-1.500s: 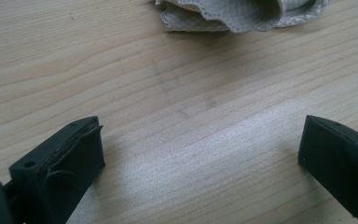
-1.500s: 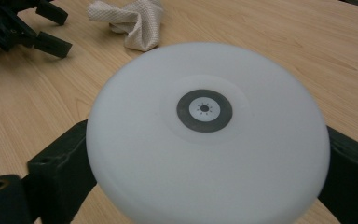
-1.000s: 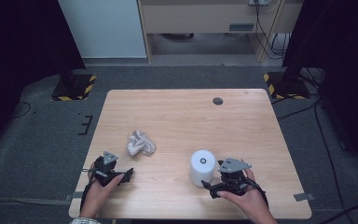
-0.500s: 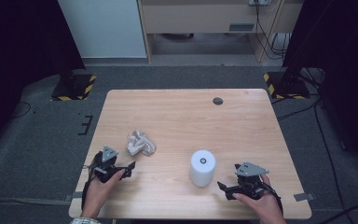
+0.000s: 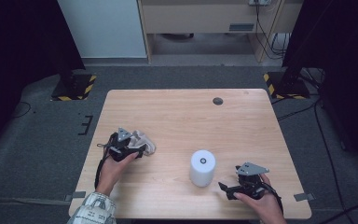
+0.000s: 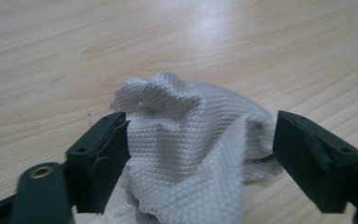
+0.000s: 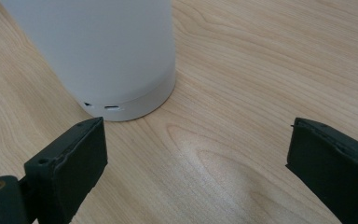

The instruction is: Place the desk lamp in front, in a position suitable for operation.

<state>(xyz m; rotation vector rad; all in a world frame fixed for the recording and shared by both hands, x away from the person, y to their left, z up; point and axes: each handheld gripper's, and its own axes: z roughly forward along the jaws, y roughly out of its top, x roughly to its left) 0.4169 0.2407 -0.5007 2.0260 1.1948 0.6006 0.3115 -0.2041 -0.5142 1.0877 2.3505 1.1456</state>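
Left gripper point(image 5: 137, 150) reached one cloth point(image 6: 193, 149), jaws closing, not yet pinching.

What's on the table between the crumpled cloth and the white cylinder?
Nothing: in the high view, only bare wooden table lies between the crumpled cloth and the white cylinder.

Wooden table point(image 5: 177, 112) on grey carpet point(image 5: 37, 140), dark surroundings
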